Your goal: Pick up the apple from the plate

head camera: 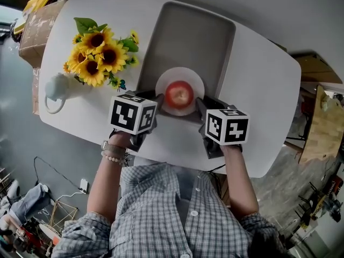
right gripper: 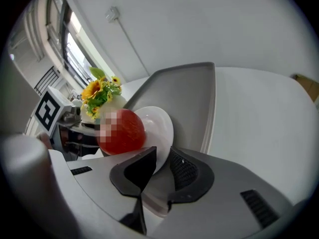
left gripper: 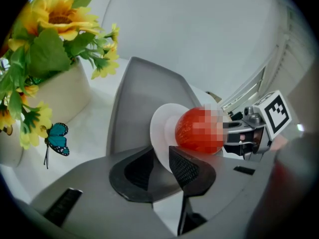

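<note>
apple (head camera: 179, 94) isn't picked up yet, it's sitting in the middle of the white plate (head camera: 194, 79), at the near end of the grey tray (head camera: 185, 34). neither tong is on the apple. the left gripper (left gripper: 160, 166) looks clamped on the plate's left rim and the right gripper (right gripper: 160, 166) on its right rim. so the actual grab is all left to do. apple's red, round, glossy, looks whole.
</note>
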### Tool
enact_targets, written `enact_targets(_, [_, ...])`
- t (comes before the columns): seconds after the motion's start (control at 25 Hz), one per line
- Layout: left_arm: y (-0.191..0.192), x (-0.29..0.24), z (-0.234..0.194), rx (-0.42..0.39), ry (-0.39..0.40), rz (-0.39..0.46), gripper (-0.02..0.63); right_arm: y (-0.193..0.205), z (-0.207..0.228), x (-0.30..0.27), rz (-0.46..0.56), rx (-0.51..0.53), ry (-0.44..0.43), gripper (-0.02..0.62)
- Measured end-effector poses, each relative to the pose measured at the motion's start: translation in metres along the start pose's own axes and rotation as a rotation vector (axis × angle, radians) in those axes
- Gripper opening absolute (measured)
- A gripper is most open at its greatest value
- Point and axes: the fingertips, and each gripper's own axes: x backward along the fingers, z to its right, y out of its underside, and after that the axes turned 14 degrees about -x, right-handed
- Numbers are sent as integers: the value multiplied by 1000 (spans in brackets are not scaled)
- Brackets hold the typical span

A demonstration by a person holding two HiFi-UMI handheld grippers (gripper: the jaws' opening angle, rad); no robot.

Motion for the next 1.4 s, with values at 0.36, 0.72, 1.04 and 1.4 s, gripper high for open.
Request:
enact_targets(0.36, [-9,2,-1,36,16,15,83,0,0,5,-6,-130,-8,87])
enact_targets(0.72, [-4,9,7,2,35,21,83,2,-3,17,48,-164,2,78])
enact_targets(1.04, [5,26,16,-28,52,37,83,19,-11,31,95,-177,4,77])
enact_targets(1.4, [30,48,23,-60,71,39,83,47,-27,46,159,-197,26,75])
